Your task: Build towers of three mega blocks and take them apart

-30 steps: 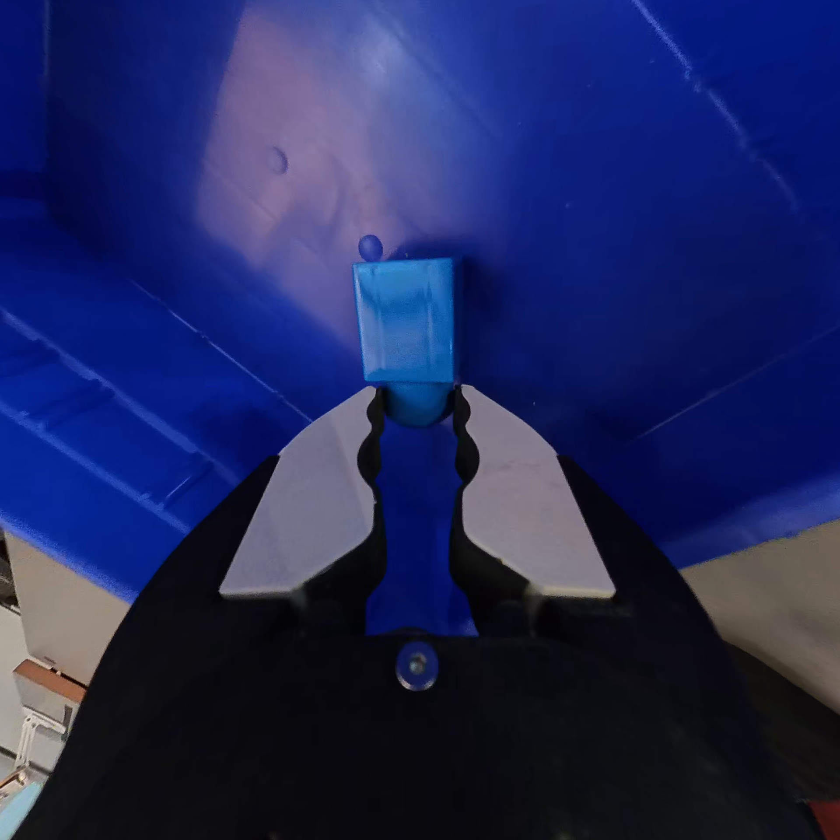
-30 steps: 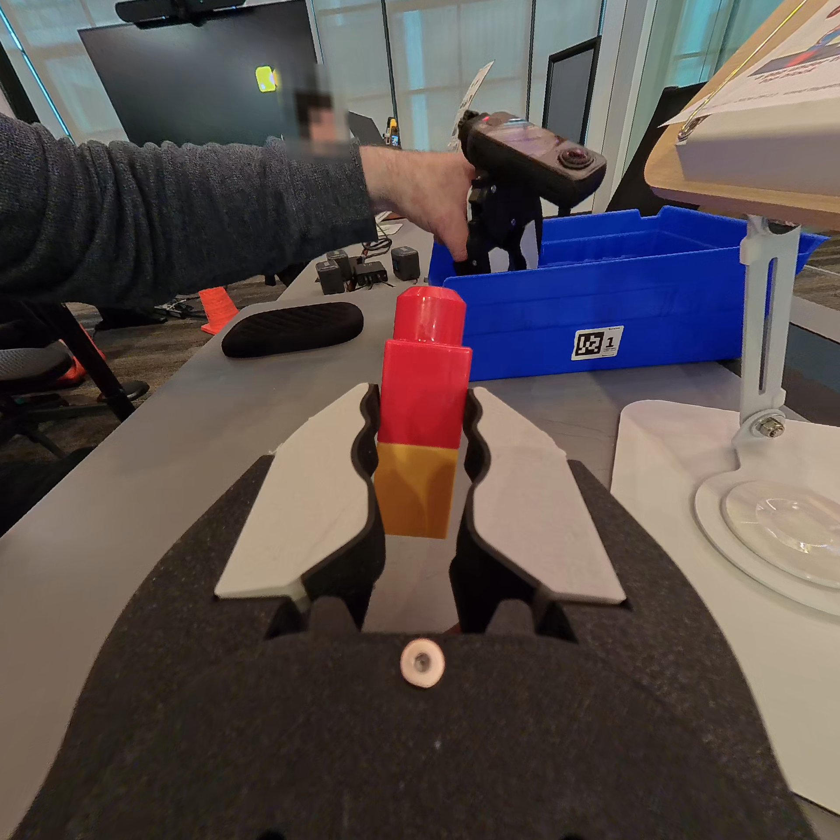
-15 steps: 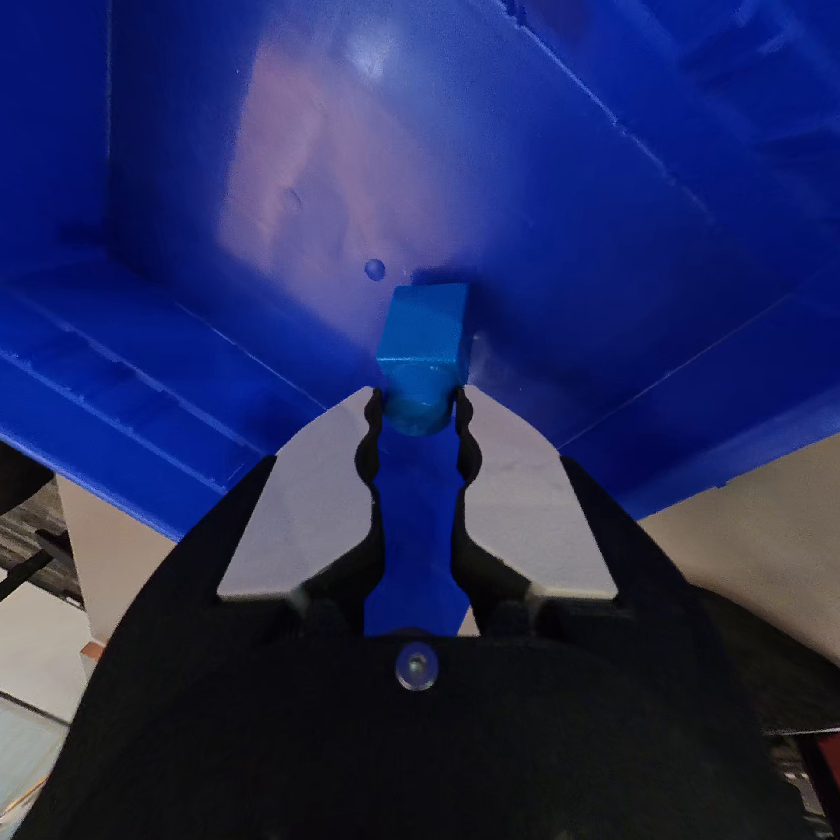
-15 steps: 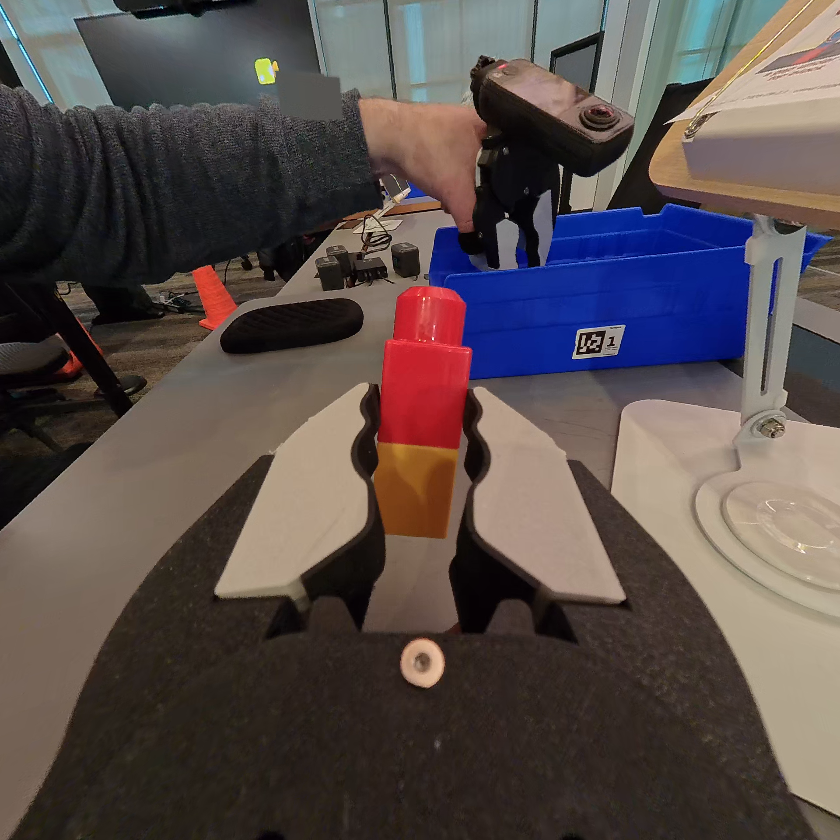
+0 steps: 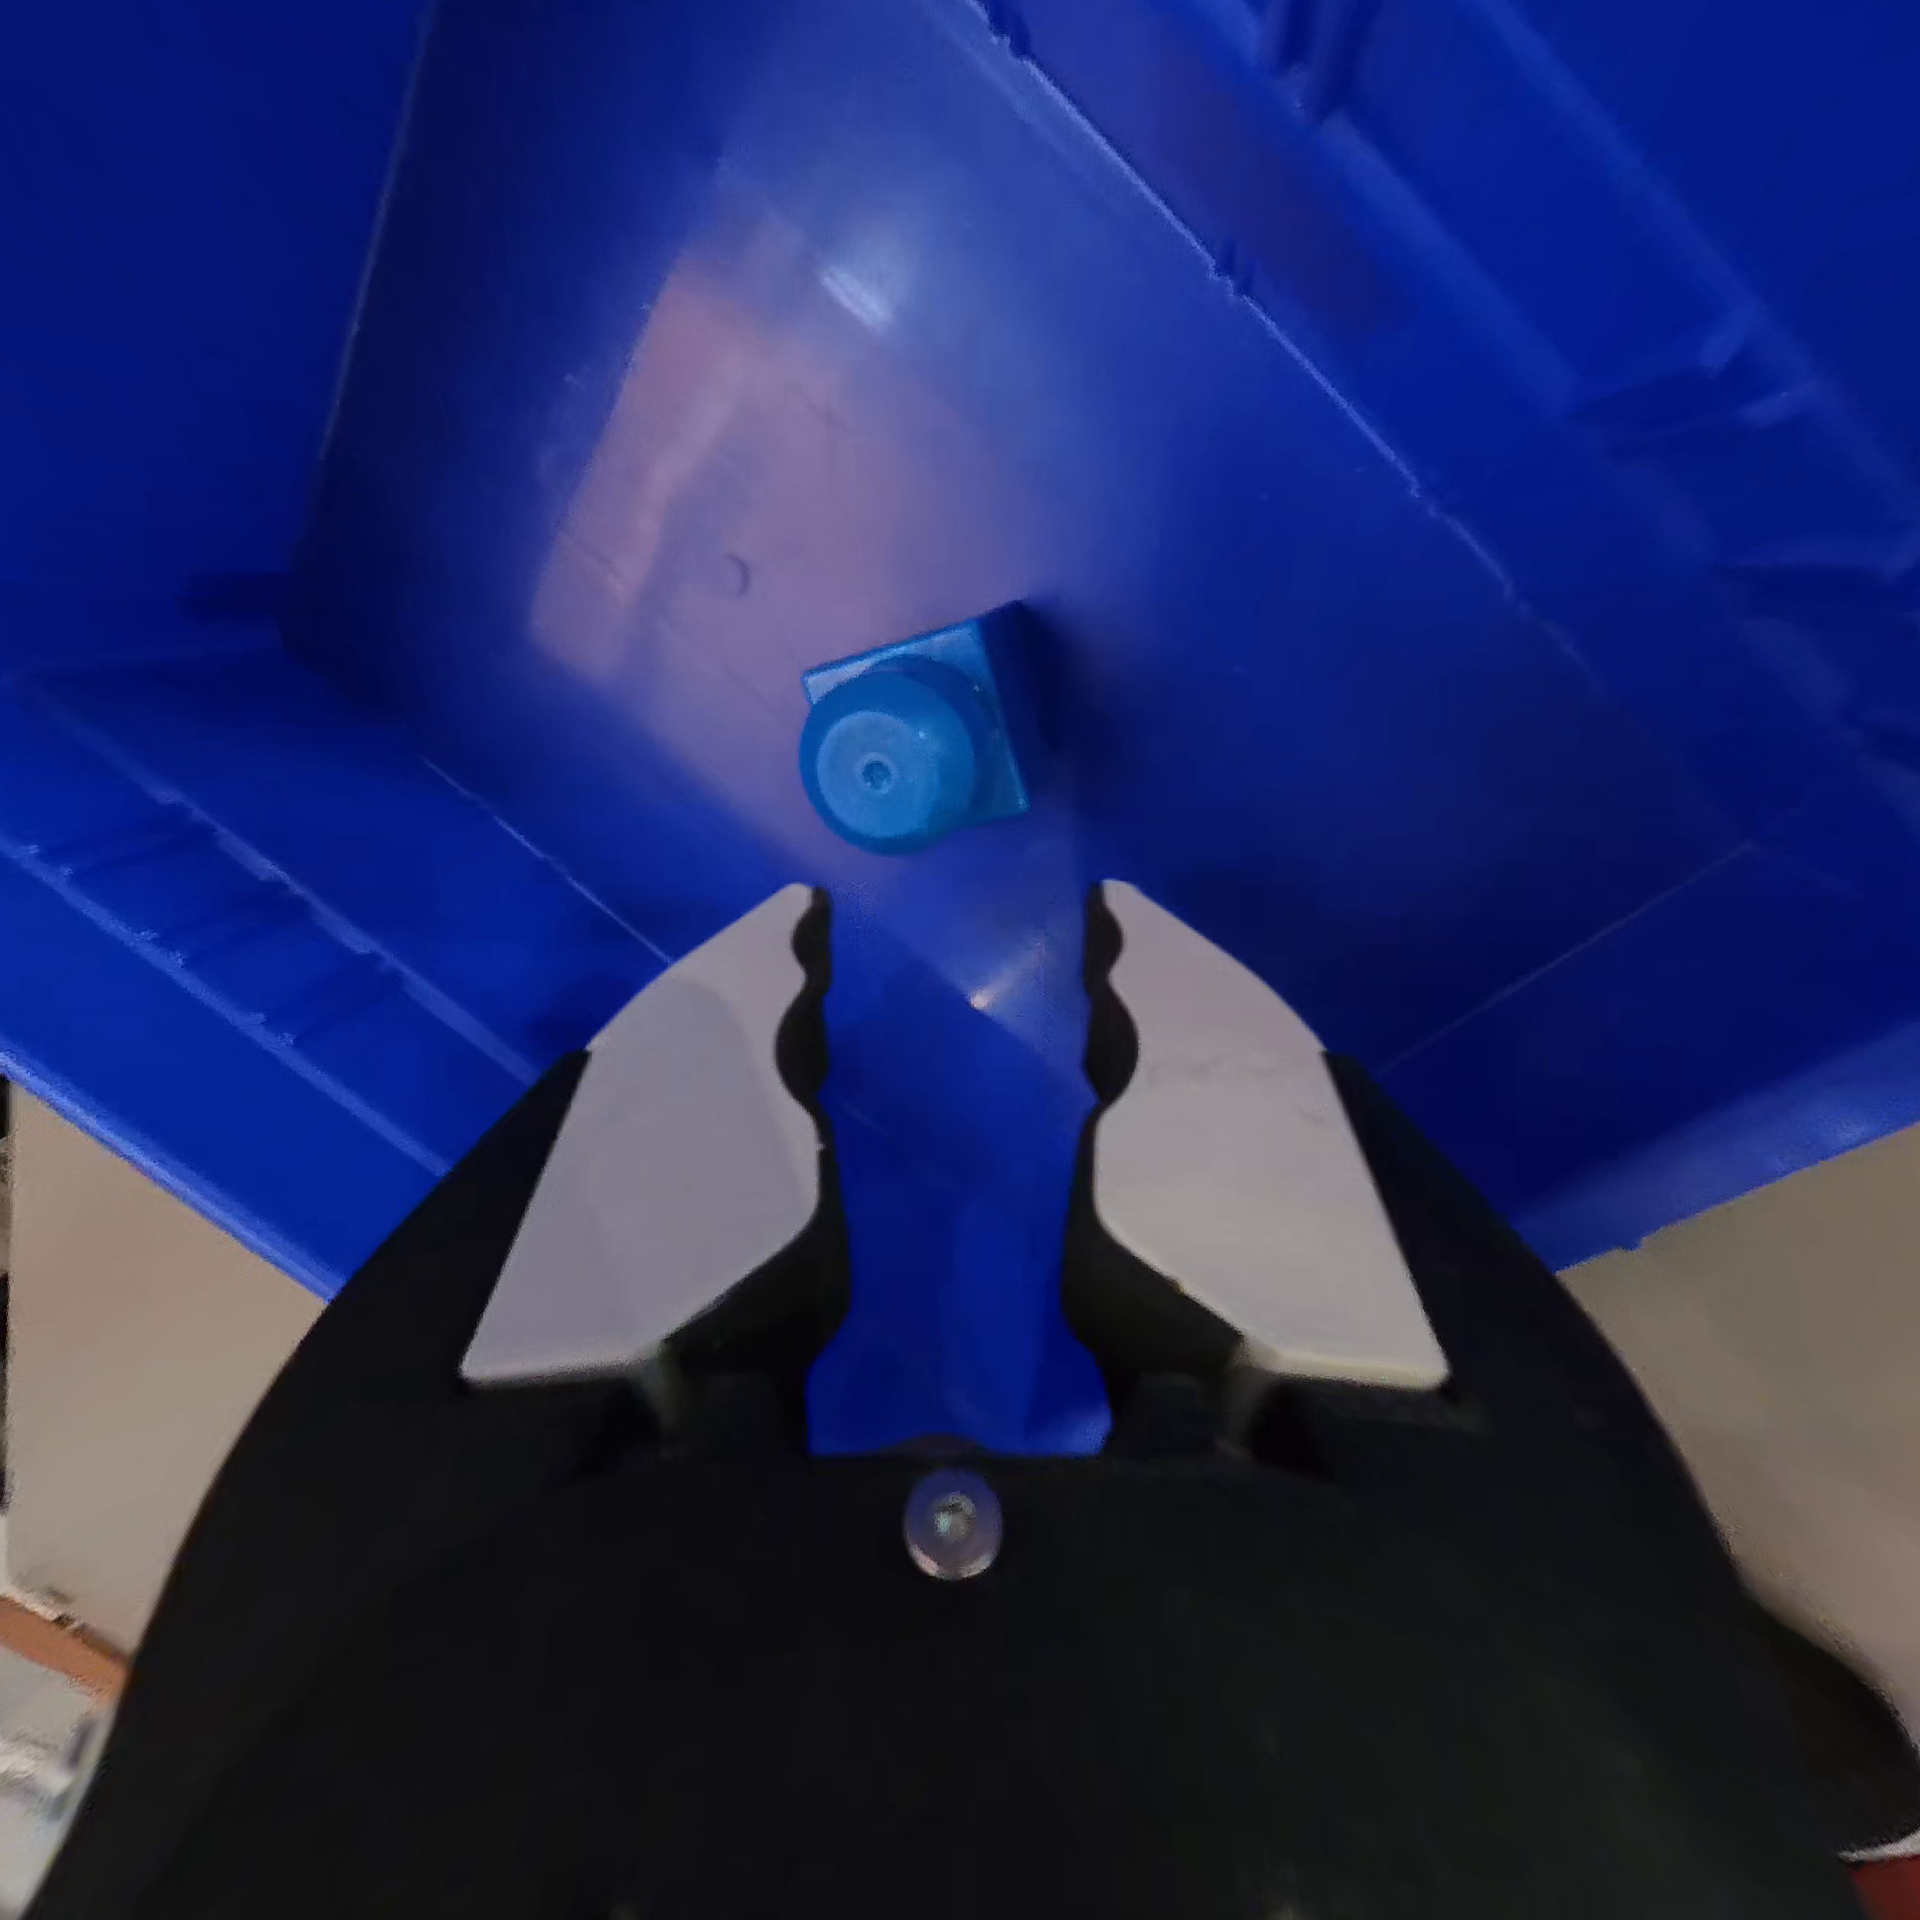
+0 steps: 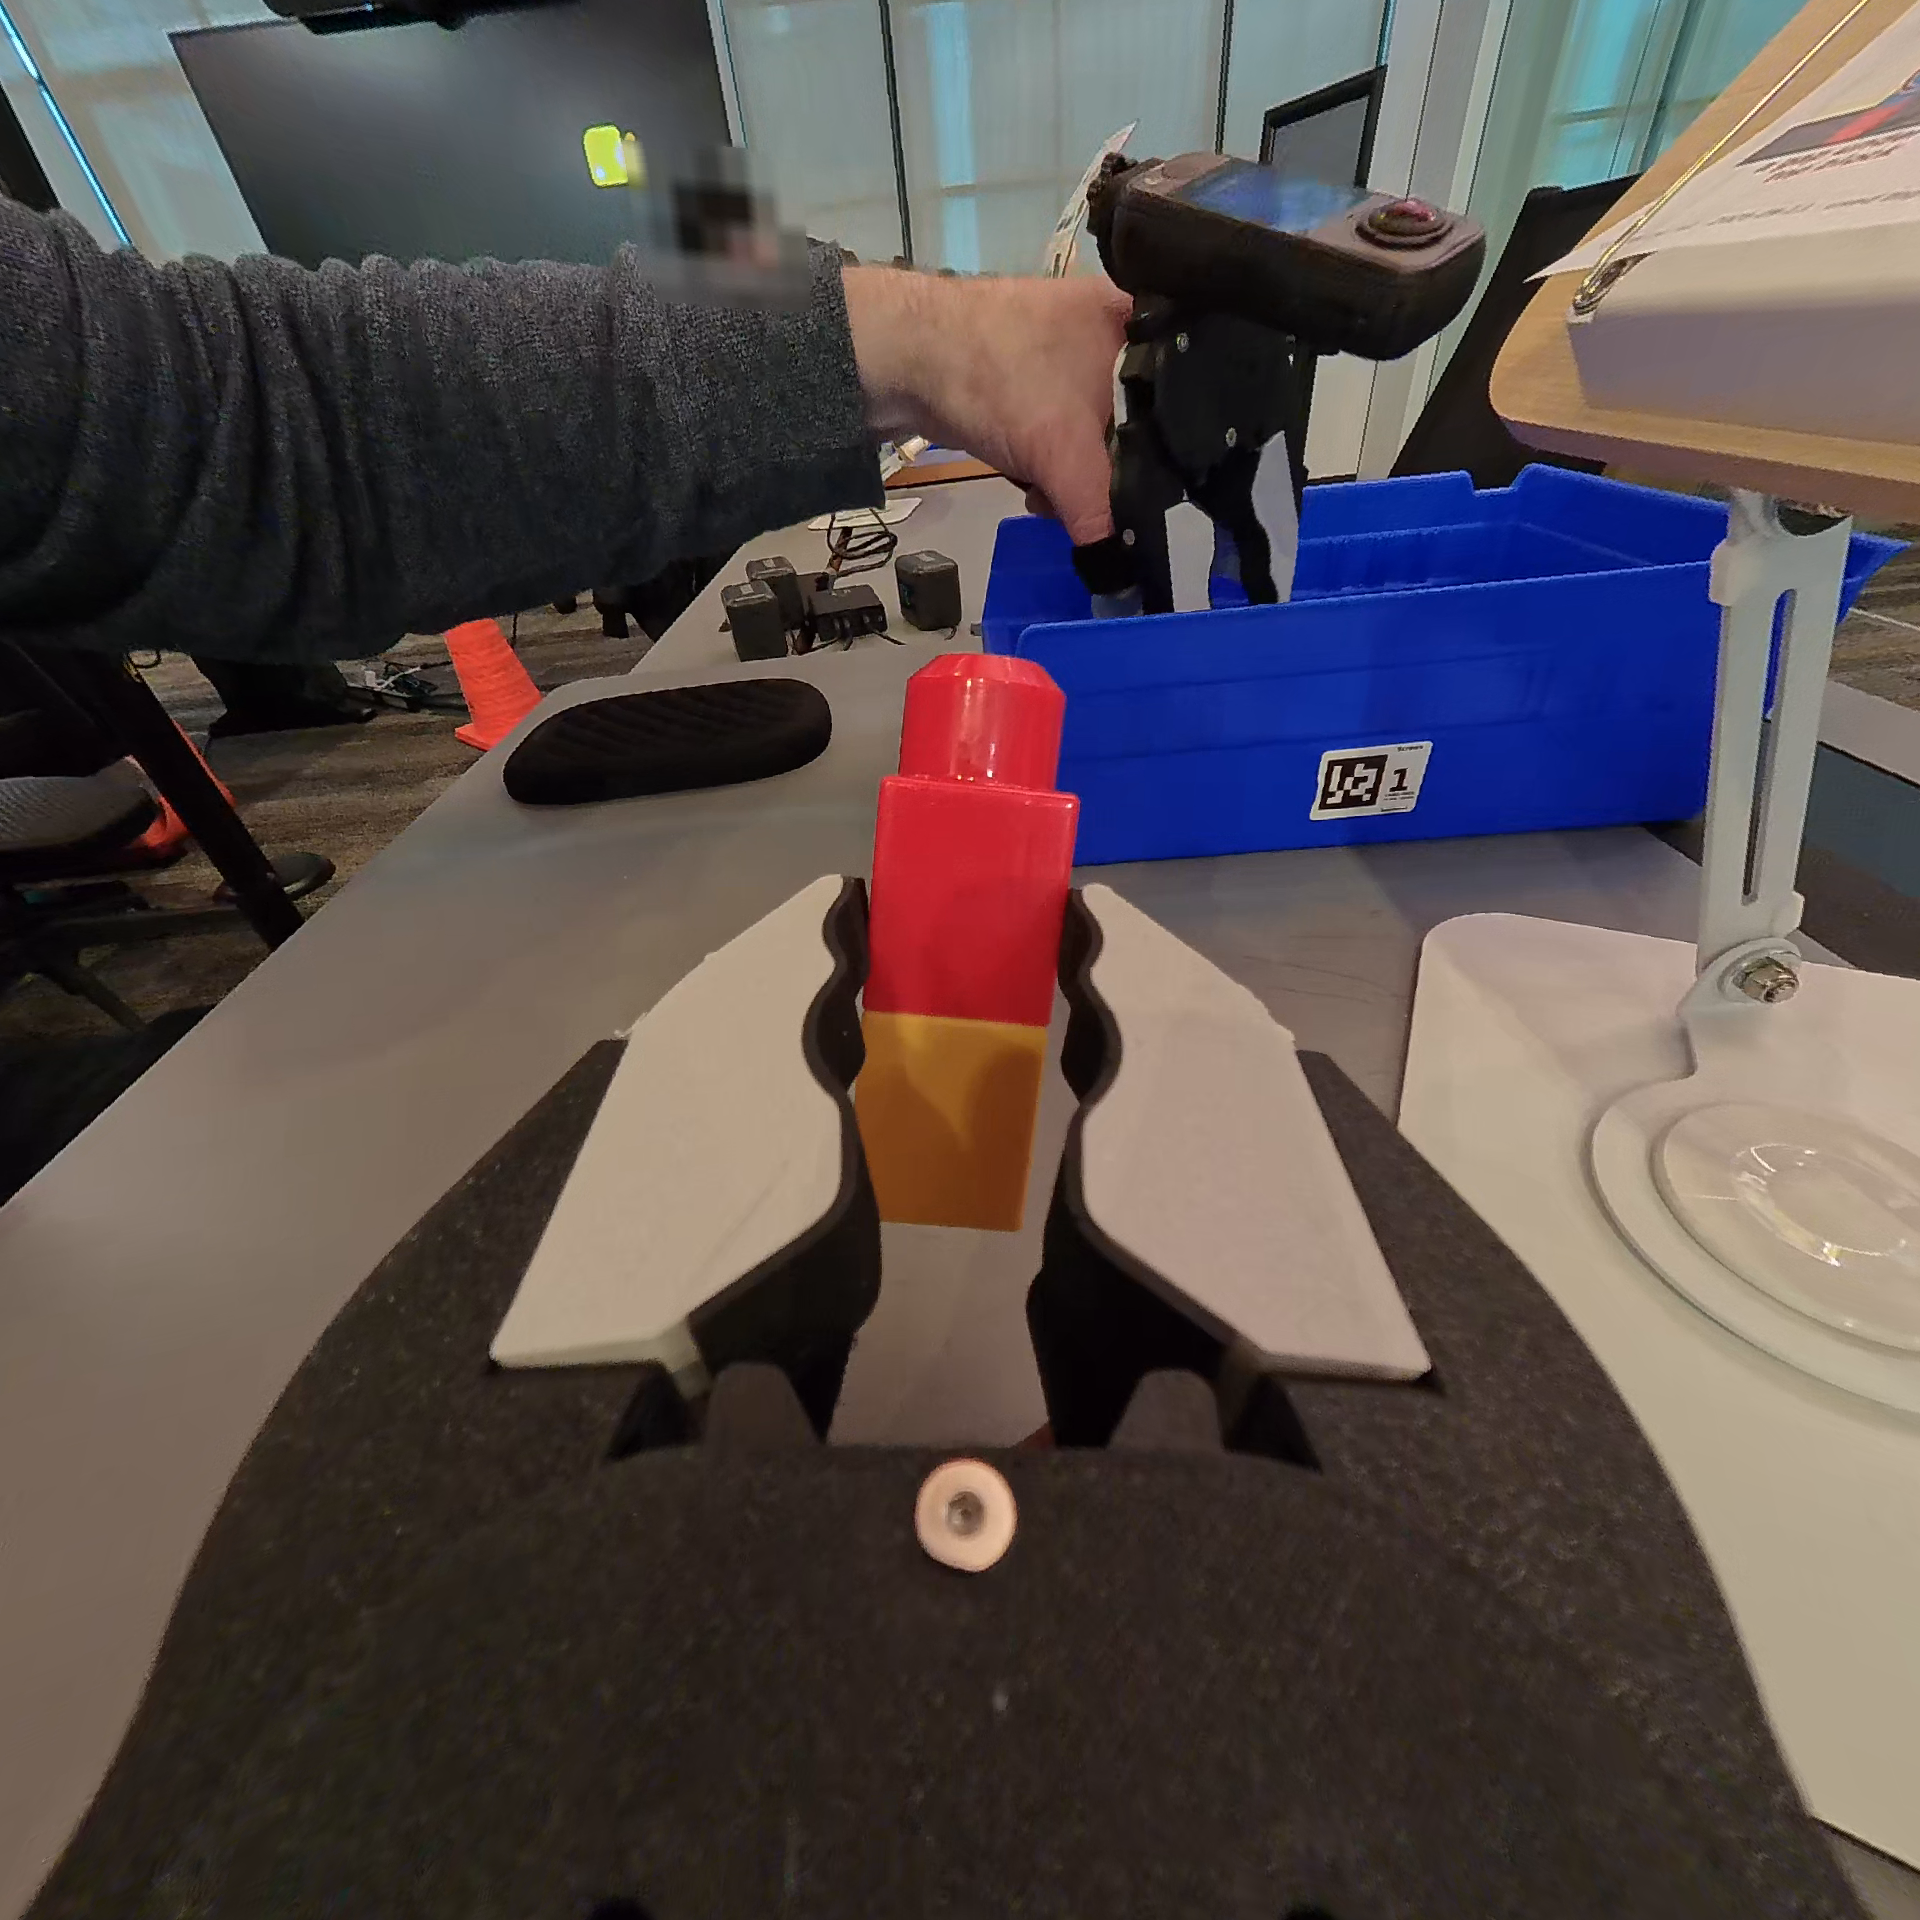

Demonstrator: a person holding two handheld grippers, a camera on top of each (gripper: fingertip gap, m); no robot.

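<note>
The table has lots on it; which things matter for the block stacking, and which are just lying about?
In use: red block, yellow block, blue block, blue bin.
Lying about: black pad, orange cone, small black boxes, white stand.

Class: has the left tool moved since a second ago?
Yes. The left tool has pulled back from the blue block, which lies on the bin floor, and released it.

Inside the glossy blue plastic bin (image 5: 1351, 520) stands a smooth light-blue plastic block (image 5: 914, 758), while before it a shiny red plastic block (image 6: 971, 894) tops a matt orange plastic block (image 6: 951, 1122)
</note>
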